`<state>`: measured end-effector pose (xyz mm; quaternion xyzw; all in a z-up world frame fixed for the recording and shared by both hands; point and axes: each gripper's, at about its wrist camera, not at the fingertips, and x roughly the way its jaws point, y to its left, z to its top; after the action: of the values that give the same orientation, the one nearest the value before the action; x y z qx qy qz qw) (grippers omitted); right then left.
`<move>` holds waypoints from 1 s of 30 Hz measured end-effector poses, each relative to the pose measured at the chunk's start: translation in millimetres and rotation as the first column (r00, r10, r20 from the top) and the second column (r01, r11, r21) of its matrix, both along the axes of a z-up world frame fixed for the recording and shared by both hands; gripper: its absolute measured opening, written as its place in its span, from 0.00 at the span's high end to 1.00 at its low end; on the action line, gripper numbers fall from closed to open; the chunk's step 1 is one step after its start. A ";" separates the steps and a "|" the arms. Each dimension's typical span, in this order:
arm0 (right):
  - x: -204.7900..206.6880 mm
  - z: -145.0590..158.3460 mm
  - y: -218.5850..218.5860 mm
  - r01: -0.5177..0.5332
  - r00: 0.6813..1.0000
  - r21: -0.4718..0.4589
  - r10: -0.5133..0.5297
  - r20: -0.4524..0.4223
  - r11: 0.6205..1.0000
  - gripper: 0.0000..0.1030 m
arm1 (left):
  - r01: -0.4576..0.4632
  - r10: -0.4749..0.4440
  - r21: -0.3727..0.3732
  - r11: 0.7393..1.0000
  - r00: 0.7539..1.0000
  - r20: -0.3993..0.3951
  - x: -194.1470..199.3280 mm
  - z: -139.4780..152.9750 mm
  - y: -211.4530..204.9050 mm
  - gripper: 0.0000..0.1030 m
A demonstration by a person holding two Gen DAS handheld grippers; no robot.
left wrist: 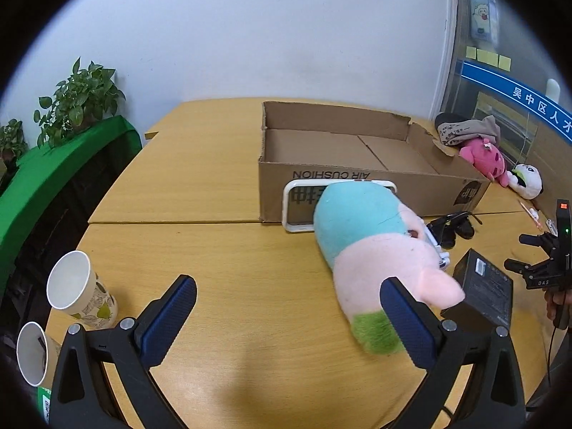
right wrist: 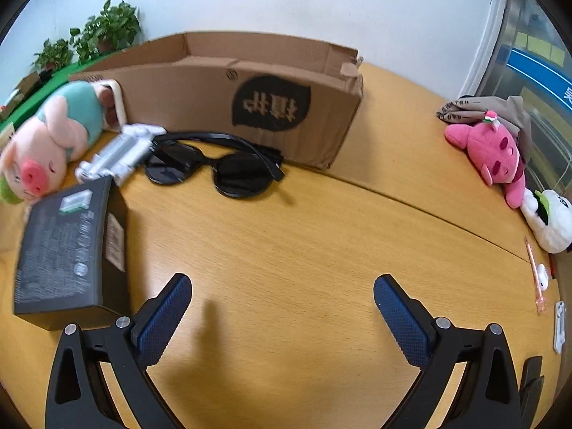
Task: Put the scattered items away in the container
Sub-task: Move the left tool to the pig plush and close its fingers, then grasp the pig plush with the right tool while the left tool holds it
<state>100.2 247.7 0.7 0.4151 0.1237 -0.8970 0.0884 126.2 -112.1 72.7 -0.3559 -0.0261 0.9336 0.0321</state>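
Observation:
An open cardboard box (left wrist: 343, 150) (right wrist: 250, 93) sits on the wooden table (left wrist: 214, 250), nothing visible inside. A pig plush (left wrist: 375, 250) (right wrist: 53, 143) lies in front of it, partly hiding a white-framed clock (left wrist: 300, 207) (right wrist: 119, 103). Nearby lie black sunglasses (right wrist: 214, 164) (left wrist: 452, 227), a silver gadget (right wrist: 118, 153) and a black carton (left wrist: 482, 291) (right wrist: 71, 250). My left gripper (left wrist: 287, 318) is open just left of the pig, its right finger close to the green end. My right gripper (right wrist: 282, 318) is open over bare table; it shows in the left view (left wrist: 536, 264).
Two paper cups (left wrist: 78, 289) lie at the table's left edge beside a green-covered shelf with plants (left wrist: 82, 100). At the far right sit a pink plush (right wrist: 497, 153) (left wrist: 486, 159), a white plush (right wrist: 550, 214), a grey cloth (right wrist: 497, 107), a pink pen (right wrist: 534, 275) and small white items (right wrist: 559, 325).

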 end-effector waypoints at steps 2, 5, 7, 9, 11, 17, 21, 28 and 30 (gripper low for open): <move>5.6 4.9 -1.7 0.010 1.000 -0.029 -0.011 -0.017 1.000 0.00 | 0.020 -0.020 0.029 0.999 1.000 0.003 -2.4 -0.6 5.9 0.01; 12.5 11.6 0.4 0.011 1.000 -0.099 -0.013 -0.019 0.995 0.09 | 0.070 -0.072 0.097 0.993 0.997 0.012 -9.3 -5.1 10.7 0.03; 16.9 17.7 3.9 0.005 1.000 -0.163 -0.007 -0.014 0.987 0.42 | 0.126 -0.130 0.159 0.979 0.991 0.017 -12.3 -5.4 17.5 0.10; 19.0 22.8 6.0 -0.003 1.000 -0.222 0.002 -0.002 0.975 0.80 | 0.177 -0.186 0.202 0.963 0.982 0.024 -15.2 -5.2 27.6 0.12; 21.8 28.4 3.3 -0.011 1.000 -0.268 0.012 -0.001 0.963 0.78 | 0.203 -0.218 0.230 0.952 0.975 0.043 -18.9 -6.1 36.2 0.12; 24.8 45.6 -18.3 -0.051 0.998 -0.352 0.040 -0.039 0.935 0.03 | 0.181 -0.231 0.240 0.954 0.953 0.198 -47.0 -41.6 58.9 0.10; 19.1 56.0 -39.3 -0.103 0.995 -0.408 0.095 -0.039 0.907 0.03 | 0.144 -0.225 0.294 0.945 0.938 0.264 -49.5 -73.1 58.9 0.19; -17.1 55.8 -105.6 -0.191 0.973 -0.504 0.232 0.020 0.842 0.03 | 0.122 -0.218 0.349 0.929 0.943 0.252 -34.9 -81.4 54.4 0.30; -32.8 55.9 -128.7 -0.221 0.959 -0.536 0.280 0.031 0.815 0.04 | 0.118 -0.214 0.351 0.929 0.944 0.249 -33.8 -80.1 53.6 0.30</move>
<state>67.4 119.0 56.6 0.4032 -0.0786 -0.8527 0.3229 92.4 -58.5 -7.4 -0.4762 -0.1563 0.8491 0.1669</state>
